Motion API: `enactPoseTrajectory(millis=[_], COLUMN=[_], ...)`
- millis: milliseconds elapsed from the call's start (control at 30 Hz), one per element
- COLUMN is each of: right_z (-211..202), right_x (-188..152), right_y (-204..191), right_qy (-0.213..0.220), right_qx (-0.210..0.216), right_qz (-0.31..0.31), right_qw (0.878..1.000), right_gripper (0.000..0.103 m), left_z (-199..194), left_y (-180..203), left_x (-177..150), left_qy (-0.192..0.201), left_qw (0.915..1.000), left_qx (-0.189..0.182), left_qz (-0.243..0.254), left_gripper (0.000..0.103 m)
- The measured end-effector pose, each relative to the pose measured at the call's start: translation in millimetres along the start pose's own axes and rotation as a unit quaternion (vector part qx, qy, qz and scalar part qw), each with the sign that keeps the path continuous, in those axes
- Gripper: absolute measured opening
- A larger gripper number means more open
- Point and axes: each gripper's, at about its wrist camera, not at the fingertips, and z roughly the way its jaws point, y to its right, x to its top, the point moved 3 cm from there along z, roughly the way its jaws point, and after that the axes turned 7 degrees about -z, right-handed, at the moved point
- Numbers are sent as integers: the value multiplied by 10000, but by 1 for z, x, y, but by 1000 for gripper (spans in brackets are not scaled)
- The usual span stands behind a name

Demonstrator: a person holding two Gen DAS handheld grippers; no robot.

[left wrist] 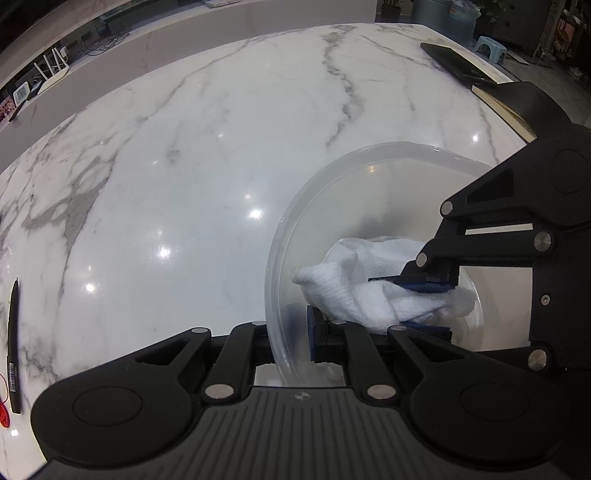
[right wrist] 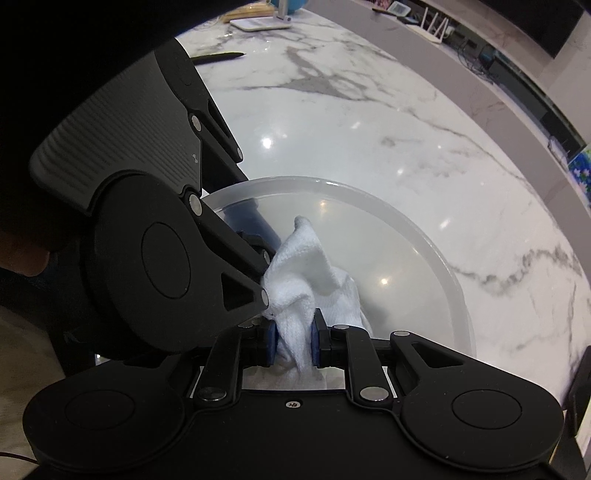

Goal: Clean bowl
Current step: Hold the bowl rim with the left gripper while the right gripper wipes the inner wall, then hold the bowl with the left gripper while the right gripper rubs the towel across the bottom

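My right tool (right wrist: 293,345) clamps white cloth (right wrist: 314,280) inside clear bowl (right wrist: 424,236); left tool (left wrist: 291,339) pinches bowl rim, on marble bench (left wrist: 184,166).

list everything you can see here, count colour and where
bowl: one, clear plastic, on the marble table, near edge, its rim between the left gripper's fingers
cloth: one, white, bunched inside the bowl, pinched by the right gripper
table: one, white marble with grey veins, under everything
pen: one, black, lying on the table at the far left of the left wrist view
tablet or flat dark slab: one, black, at the table's far right corner
stool: one, pale blue, on the floor beyond the table
router: one, white with antennas, on the ledge behind
left gripper: one, black with blue pads, holding the bowl's rim
right gripper: one, black with blue pads, shut on the cloth
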Motion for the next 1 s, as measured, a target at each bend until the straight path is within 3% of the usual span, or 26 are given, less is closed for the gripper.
enactPoseTrajectory(millis=[567, 1000], right_z=[18, 13], right_x=[4, -5], right_y=[3, 15], right_qy=[-61, -381], right_qx=[-663, -743], right_qz=[-399, -169], right_qw=[9970, 9964], right_gripper=[15, 15], left_z=[2, 1], left_y=[-1, 0], left_x=[1, 0], left_qy=[-2, -4], left_qw=[10000, 10000], left_qx=[-7, -19], left_qz=[20, 17], left_gripper=[8, 8])
